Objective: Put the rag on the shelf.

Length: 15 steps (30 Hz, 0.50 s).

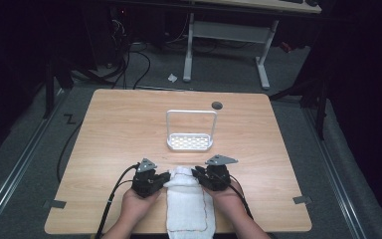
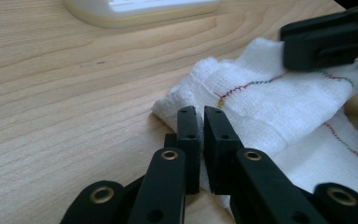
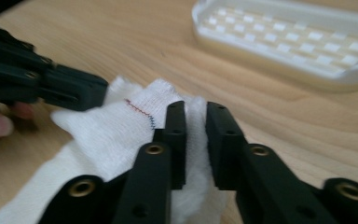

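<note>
On the light wooden table [image 1: 109, 124] there is one white woven cloth with coloured stitching [image 1: 186, 201] and one white perforated plastic tray with a tall wire handle [image 1: 190, 142], the tray lying beyond both grippers. The left gripper [image 1: 165, 179] pinches the cloth's far left corner and the right gripper [image 1: 197, 174] its far right corner, each with jaws nearly closed on the fabric. The two hands hold the grippers low over the table, tips turned inward toward each other, the cloth between them.

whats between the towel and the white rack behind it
Bare wood: the high view shows only tabletop between the towel and the white rack.
</note>
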Available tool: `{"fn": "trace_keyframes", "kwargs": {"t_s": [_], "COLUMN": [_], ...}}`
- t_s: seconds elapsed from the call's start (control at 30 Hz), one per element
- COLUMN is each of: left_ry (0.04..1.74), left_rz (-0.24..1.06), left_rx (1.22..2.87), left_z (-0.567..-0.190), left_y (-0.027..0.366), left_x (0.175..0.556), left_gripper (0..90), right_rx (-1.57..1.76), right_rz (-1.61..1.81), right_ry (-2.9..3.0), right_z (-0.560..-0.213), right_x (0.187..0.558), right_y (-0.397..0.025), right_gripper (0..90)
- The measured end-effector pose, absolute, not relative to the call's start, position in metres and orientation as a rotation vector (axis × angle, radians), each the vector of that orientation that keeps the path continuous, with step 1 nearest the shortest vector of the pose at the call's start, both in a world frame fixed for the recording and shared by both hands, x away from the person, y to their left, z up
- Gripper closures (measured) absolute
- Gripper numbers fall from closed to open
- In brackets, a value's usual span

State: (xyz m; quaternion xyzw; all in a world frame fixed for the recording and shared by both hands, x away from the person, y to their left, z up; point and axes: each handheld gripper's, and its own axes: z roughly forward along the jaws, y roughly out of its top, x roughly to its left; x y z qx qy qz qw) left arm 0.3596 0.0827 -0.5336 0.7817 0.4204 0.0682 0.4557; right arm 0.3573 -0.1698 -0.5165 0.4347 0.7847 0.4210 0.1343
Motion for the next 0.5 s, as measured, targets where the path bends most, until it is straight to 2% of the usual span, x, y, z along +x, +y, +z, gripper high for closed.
{"fn": "trace_keyframes", "kwargs": {"t_s": [0.03, 0.13, 0.17, 0.23, 0.27, 0.3, 0.5], "left_ry": [1.043, 1.047, 1.045, 1.044, 1.044, 1.045, 1.054], "left_rz": [0.162, 0.169, 0.169, 0.176, 0.176, 0.178, 0.189], "left_rx": [1.925, 1.928, 1.927, 1.93, 1.928, 1.927, 1.919], "left_z": [-0.535, -0.535, -0.536, -0.536, -0.536, -0.536, -0.536], "left_y": [0.084, 0.084, 0.083, 0.083, 0.082, 0.082, 0.082], "left_x": [0.362, 0.364, 0.365, 0.365, 0.365, 0.366, 0.372], "left_gripper": [85.3, 85.3, 85.3, 85.3, 85.3, 85.3, 85.3], "right_rx": [1.26, 1.341, 1.362, 1.391, 1.388, 1.392, 1.447], "right_rz": [1.22, 1.149, 1.129, 1.129, 1.136, 1.146, 1.161], "right_ry": [2.274, 2.282, 2.272, 2.264, 2.271, 2.277, 2.273], "right_z": [-0.516, -0.528, -0.53, -0.535, -0.535, -0.535, -0.534], "right_x": [0.357, 0.367, 0.368, 0.368, 0.369, 0.369, 0.383], "right_y": [-0.17, -0.163, -0.164, -0.165, -0.165, -0.165, -0.166], "right_gripper": [69.4, 53.6, 52.7, 54.4, 60.9, 62.4, 61.0]}}
